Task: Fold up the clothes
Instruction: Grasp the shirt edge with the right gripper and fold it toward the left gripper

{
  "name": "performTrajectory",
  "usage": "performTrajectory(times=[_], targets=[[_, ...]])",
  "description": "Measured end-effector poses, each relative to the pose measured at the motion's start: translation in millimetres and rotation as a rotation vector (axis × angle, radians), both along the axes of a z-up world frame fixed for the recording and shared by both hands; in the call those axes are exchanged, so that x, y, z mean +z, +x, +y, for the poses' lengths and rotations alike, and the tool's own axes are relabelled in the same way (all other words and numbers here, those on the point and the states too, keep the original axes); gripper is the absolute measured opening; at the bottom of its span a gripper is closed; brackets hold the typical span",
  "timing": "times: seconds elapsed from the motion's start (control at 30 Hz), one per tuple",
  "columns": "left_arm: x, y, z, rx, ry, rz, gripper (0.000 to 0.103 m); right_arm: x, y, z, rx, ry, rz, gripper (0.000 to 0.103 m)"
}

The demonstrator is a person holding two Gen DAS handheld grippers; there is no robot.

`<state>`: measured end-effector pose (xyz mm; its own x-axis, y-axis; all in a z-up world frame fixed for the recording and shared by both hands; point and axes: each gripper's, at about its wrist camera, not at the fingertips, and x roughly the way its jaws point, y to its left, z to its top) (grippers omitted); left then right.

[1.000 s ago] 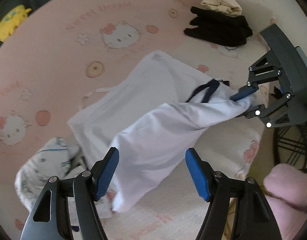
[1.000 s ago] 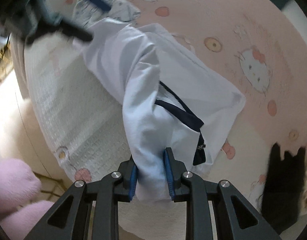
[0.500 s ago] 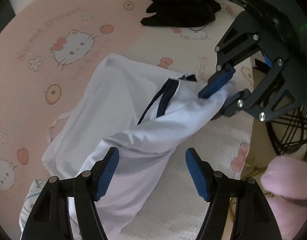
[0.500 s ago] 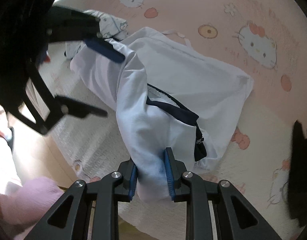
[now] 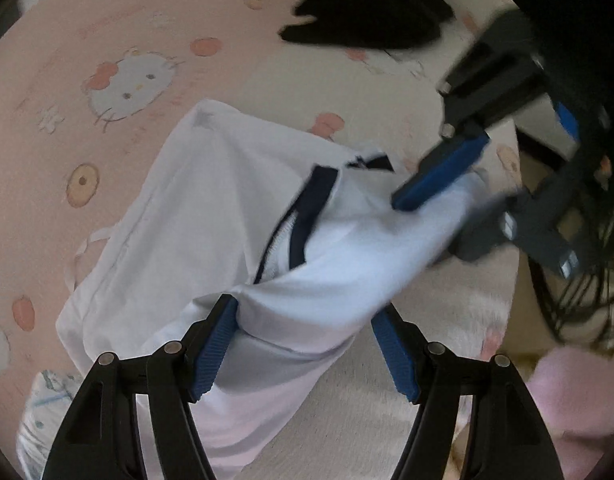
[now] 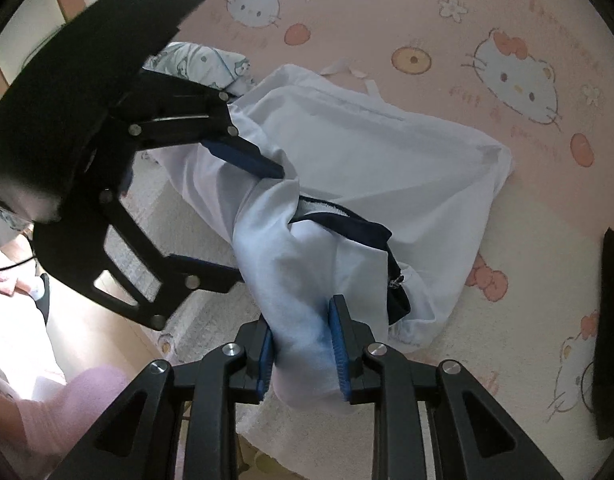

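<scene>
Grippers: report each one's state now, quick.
Left gripper: open, pads either side of the white garment, not clamped.
Right gripper: shut on the white garment.

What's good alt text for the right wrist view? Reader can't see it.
The right gripper is shut on a bunched fold of a white garment with navy trim, which lies on a pink cat-print bedsheet. The left gripper reaches in from the left, its open fingers straddling the same fold. A black garment lies at the right edge.
</scene>
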<state>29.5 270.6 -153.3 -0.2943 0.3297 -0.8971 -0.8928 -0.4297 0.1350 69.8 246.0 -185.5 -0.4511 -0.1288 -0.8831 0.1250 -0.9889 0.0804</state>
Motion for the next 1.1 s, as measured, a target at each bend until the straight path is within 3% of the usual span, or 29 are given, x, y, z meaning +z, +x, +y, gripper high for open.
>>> performTrajectory(times=[0.03,0.07,0.1,0.27,0.47,0.73,0.87,0.97,1.03,1.07,1.1], targets=[[0,-4,-1,0.025,0.013,-0.02,0.049,1,0,1,-0.003,0.0,0.004,0.049],[-1,-9,-3,0.049,0.03,-0.049,0.046,1,1,1,-0.003,0.004,0.013,0.062],[-1,-13,-6,0.075,0.048,-0.082,0.046,2,5,0,0.0,0.014,0.029,0.067],[0,-24,-15,0.138,0.108,-0.167,0.045,0,21,-7,0.042,0.077,0.073,0.068],[0,-26,-16,0.157,0.116,-0.188,0.046,-16,32,-34,0.153,0.401,0.137,0.068],[-1,-28,-17,0.164,0.114,-0.202,0.046,-37,35,-59,0.313,0.72,0.237,0.068],[-1,-28,-18,0.16,0.112,-0.205,0.045,-52,36,-66,0.394,0.831,0.25,0.068],[0,-27,-18,0.155,0.107,-0.203,0.045,-62,34,-65,0.434,0.844,0.227,0.067],[0,-27,-18,0.15,0.102,-0.203,0.045,-66,32,-64,0.456,0.834,0.207,0.065],[-1,-27,-17,0.147,0.099,-0.201,0.046,-65,30,-63,0.457,0.795,0.186,0.048],[-1,-26,-16,0.143,0.094,-0.202,0.046,-63,27,-61,0.449,0.745,0.162,0.038]])
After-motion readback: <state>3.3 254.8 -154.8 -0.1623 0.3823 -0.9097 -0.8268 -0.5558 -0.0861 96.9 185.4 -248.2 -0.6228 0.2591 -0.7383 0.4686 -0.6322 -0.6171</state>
